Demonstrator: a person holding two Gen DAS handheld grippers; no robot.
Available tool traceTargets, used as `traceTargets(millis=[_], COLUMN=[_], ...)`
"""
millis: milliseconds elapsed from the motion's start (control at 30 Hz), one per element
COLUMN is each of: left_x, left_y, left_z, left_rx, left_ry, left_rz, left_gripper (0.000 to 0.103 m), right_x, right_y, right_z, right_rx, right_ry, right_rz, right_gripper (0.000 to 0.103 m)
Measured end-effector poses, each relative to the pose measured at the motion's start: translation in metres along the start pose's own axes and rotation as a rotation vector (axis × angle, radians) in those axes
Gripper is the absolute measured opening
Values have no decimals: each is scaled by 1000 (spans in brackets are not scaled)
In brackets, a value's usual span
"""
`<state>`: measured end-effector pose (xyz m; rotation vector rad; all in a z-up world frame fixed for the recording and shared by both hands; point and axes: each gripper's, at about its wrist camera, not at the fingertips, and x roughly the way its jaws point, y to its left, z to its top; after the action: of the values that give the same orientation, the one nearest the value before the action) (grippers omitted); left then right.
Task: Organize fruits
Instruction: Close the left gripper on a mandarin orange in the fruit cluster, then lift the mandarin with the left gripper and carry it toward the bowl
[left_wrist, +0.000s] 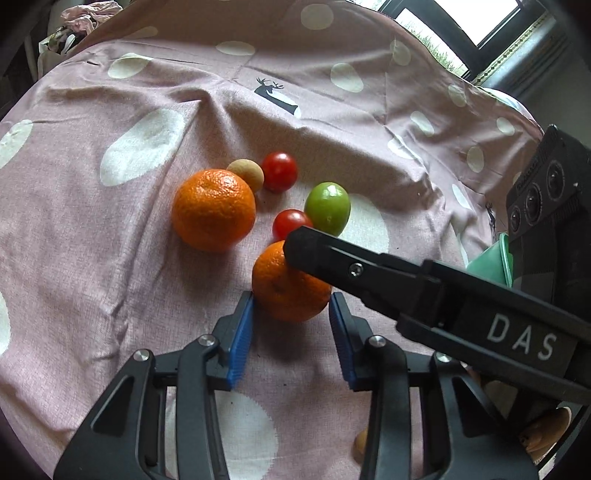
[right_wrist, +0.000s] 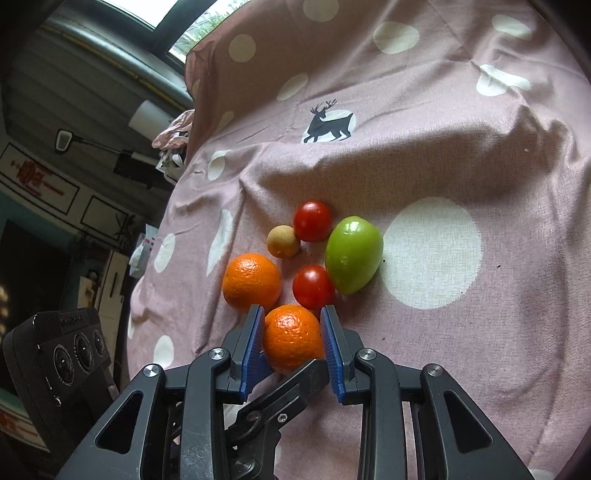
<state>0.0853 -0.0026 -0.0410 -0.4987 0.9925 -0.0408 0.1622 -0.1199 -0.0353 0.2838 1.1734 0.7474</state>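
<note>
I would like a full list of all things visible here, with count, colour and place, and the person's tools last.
oranges: 2, orange; near orange between both tongs, far orange to its left
tomatoes: 2, red; one beside the tan fruit, one beside the green fruit
green fruit: 1, right of the group
tan fruit: 1, small, behind the far orange
cloth: 1, pink with white dots, under everything
left tongs: blue pads, on the near orange
right tongs: blue pads, on the same orange

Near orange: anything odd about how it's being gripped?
Yes. Both grippers clamp the same near orange. The left gripper has its pads against the orange's sides, and the right gripper pinches it from another angle, so their fingers cross. Nothing looks spilled or damaged.
</note>
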Motion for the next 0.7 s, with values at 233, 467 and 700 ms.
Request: traceTargets(millis=[233, 467, 700], left_x=[-2, -12, -29], left_y=[0, -16, -43], left_z=[-1, -5, -15], left_rx=[8, 70, 145], left_ry=[-7, -53, -104], left_rz=[-3, 0, -53], left_gripper=[41, 41, 41], right_x=[0, -19, -57], right_y=[4, 10, 12], right_z=[-4, -11, -25], right_rx=[-23, -31, -28], right_ry=[4, -43, -146], right_rz=[-2, -5, -38], right_gripper=[36, 36, 36])
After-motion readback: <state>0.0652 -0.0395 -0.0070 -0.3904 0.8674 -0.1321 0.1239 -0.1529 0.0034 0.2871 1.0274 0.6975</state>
